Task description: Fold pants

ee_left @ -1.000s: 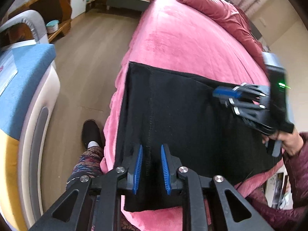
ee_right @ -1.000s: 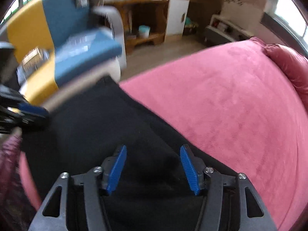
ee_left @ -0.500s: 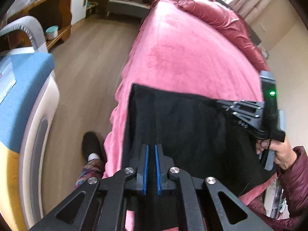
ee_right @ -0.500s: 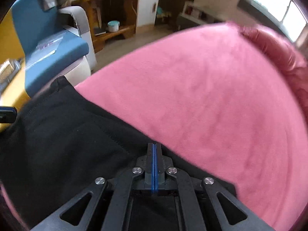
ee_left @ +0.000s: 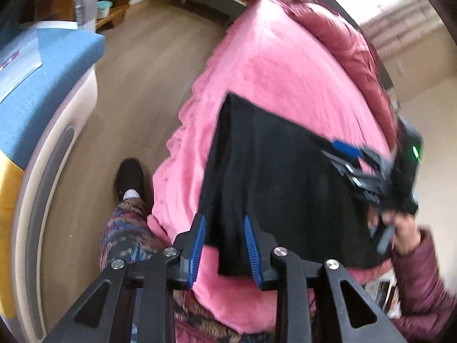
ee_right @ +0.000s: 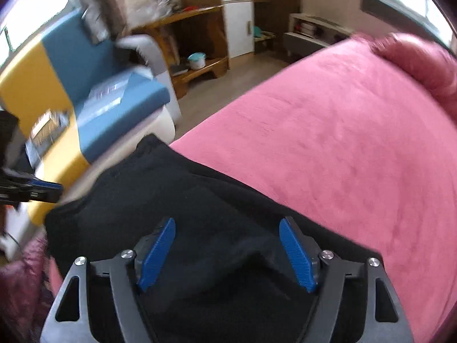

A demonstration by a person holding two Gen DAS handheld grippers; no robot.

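Note:
The black pants (ee_left: 280, 183) lie folded flat on the pink bed (ee_left: 280, 65), near its front corner. My left gripper (ee_left: 224, 245) is open, its blue pads either side of the pants' near edge, holding nothing. My right gripper (ee_right: 227, 253) is open above the pants (ee_right: 200, 200) at their right side, holding nothing. It also shows in the left wrist view (ee_left: 368, 168), blurred, over the pants' right edge. The left gripper appears at the far left of the right wrist view (ee_right: 31, 188).
A blue and yellow armchair (ee_left: 37, 85) stands left of the bed across a strip of wooden floor (ee_left: 137, 91). My foot and patterned trouser leg (ee_left: 128, 200) are beside the bed edge. Wooden shelves (ee_right: 197, 43) and a white cabinet (ee_right: 238, 20) line the far wall.
Both grippers were shut on the pants half a second ago and are now open. The pants lie released on the bed; both grippers have pulled back slightly.

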